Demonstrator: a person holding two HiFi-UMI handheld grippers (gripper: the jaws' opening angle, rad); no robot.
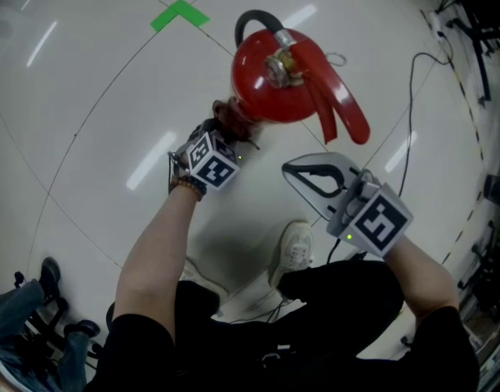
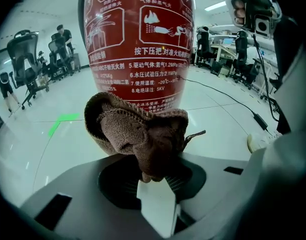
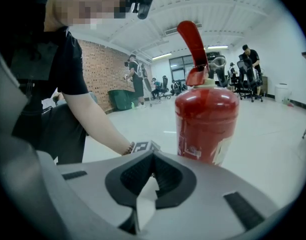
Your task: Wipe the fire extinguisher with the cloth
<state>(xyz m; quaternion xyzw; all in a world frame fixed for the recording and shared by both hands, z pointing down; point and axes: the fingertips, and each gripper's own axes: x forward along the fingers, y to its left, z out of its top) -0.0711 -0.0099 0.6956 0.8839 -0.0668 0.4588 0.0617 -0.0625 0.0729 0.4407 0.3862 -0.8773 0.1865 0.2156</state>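
the fire extinguisher (image 1: pixel 274 76) stands upright on a glossy white floor (image 1: pixel 87 96). it is a smooth red cylinder with a domed shoulder. at its top are a metal valve, a curved black hose (image 1: pixel 254 23) and a long red lever handle (image 1: pixel 336 113) that juts toward the right gripper. in the left gripper view its printed label (image 2: pixel 138 49) of white pictograms and text fills the upper middle.

the left gripper (image 1: pixel 224 129) points steeply down at the cylinder's left side, jaws clamped on the cloth (image 2: pixel 138 134), a coarse brown knit bunched into a soft, folded lump with one loose thread sticking out to the right. the lump appears to lie against the lower part of the red wall, below the label.

the right gripper (image 1: pixel 289 170), matte grey plastic with ribbed black pads, hangs just beside the extinguisher without touching it. its jaws are together with nothing between them, as the right gripper view shows (image 3: pixel 152 174).

a green tape corner (image 1: pixel 179 15) is stuck flat on the floor beyond the extinguisher, and a thin black cable (image 1: pixel 413 96) trails across the floor at the right. a white shoe (image 1: pixel 295 247) shows below the grippers.
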